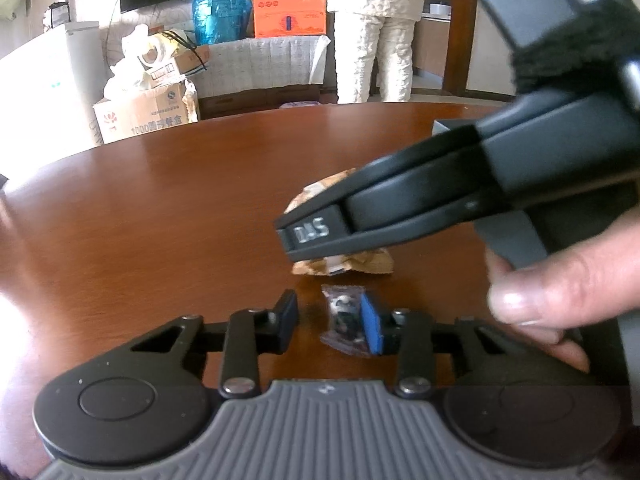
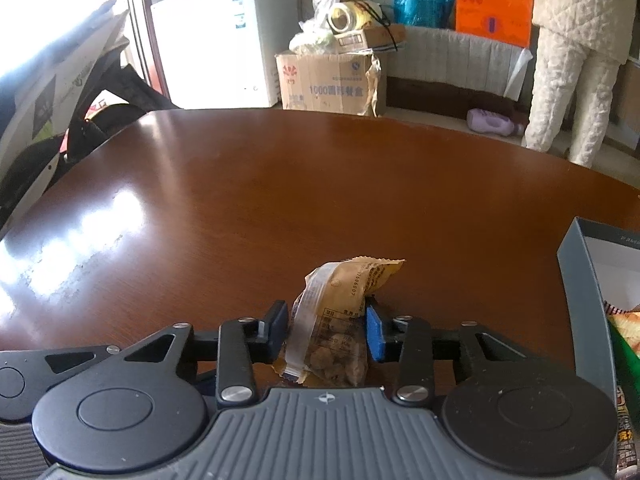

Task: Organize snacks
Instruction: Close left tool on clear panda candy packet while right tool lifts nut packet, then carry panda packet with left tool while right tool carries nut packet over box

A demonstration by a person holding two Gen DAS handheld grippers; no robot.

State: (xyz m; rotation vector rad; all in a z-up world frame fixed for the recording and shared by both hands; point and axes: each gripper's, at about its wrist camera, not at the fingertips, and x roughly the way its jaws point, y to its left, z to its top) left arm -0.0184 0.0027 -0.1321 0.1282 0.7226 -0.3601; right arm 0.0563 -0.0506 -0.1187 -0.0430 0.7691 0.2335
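Observation:
A yellow-brown snack packet (image 2: 336, 320) stands between the fingers of my right gripper (image 2: 326, 330), which is shut on it just above the brown table (image 2: 280, 200). In the left wrist view the right gripper's body crosses from the right and covers most of that packet (image 1: 360, 266). My left gripper (image 1: 332, 322) is open. A small dark clear-wrapped snack (image 1: 344, 320) lies on the table between its fingers, against the blue right pad (image 1: 370, 328); the left finger stands apart from it.
A grey open box (image 2: 580, 300) with snack packets inside stands at the right edge of the table. A person in white stands beyond the table (image 2: 572, 60). Cardboard boxes (image 2: 328, 80), a white fridge and bags sit on the floor behind.

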